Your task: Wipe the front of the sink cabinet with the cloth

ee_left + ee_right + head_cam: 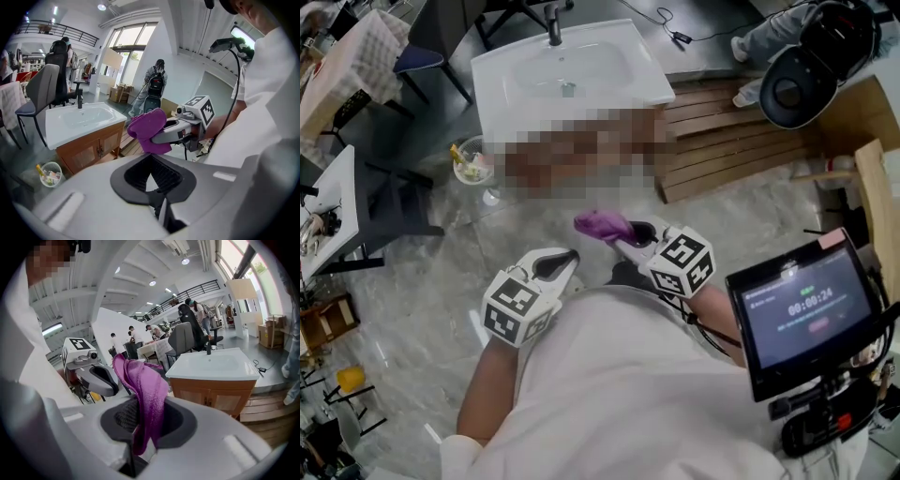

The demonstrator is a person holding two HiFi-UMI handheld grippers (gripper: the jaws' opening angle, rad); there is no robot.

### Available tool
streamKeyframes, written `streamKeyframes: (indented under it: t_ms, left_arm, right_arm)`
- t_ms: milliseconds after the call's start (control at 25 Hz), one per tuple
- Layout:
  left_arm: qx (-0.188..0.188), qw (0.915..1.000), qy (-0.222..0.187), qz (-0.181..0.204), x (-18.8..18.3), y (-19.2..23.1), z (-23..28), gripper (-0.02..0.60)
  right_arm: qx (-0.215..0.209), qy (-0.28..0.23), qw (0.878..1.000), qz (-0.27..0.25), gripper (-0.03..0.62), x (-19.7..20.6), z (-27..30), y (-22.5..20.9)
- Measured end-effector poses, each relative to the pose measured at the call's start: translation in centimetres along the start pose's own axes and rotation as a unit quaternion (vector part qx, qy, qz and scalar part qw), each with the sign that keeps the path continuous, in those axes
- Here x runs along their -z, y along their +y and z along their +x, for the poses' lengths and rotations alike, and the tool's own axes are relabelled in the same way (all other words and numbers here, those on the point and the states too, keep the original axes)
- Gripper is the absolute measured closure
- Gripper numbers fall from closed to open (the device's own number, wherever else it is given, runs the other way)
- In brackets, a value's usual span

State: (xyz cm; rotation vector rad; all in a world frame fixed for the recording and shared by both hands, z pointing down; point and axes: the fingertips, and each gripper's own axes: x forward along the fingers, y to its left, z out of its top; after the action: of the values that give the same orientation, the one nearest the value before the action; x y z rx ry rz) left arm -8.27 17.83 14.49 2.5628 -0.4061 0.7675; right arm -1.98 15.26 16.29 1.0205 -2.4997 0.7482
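I hold the cloth (146, 390) clenched in the right gripper (625, 236), bunched ahead of its jaws so a soft face leads toward the sink cabinet (89, 150), which stands well apart ahead, while the left gripper (561, 265), closed on nothing, hangs clear beside it.

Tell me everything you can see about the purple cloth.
The cloth is purple and fuzzy, like microfibre, and crumpled into loose folds. It is pinched between the shut jaws of the right hand-held gripper, with most of it bunched out past the tips. It is held in the air, apart from the sink cabinet, and touches nothing but the gripper.
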Motion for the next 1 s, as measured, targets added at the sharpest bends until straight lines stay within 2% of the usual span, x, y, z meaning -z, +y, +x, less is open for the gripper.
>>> streamKeyframes:
  t_ms: [680, 1000]
  left_arm:
    - [-0.01, 0.9999, -0.002, -0.003, 0.6, 0.5, -0.2, 0.575]
    - [-0.007, 1.0, -0.007, 0.001, 2.3, -1.5, -3.5, 0.575]
  right_arm:
    - [-0.014, 0.0, 0.999, -0.032, 0.511, -0.4, 0.7, 1.0]
    - [-0.004, -0.007, 0.999, -0.041, 0.511, -0.5, -0.3, 5.1]
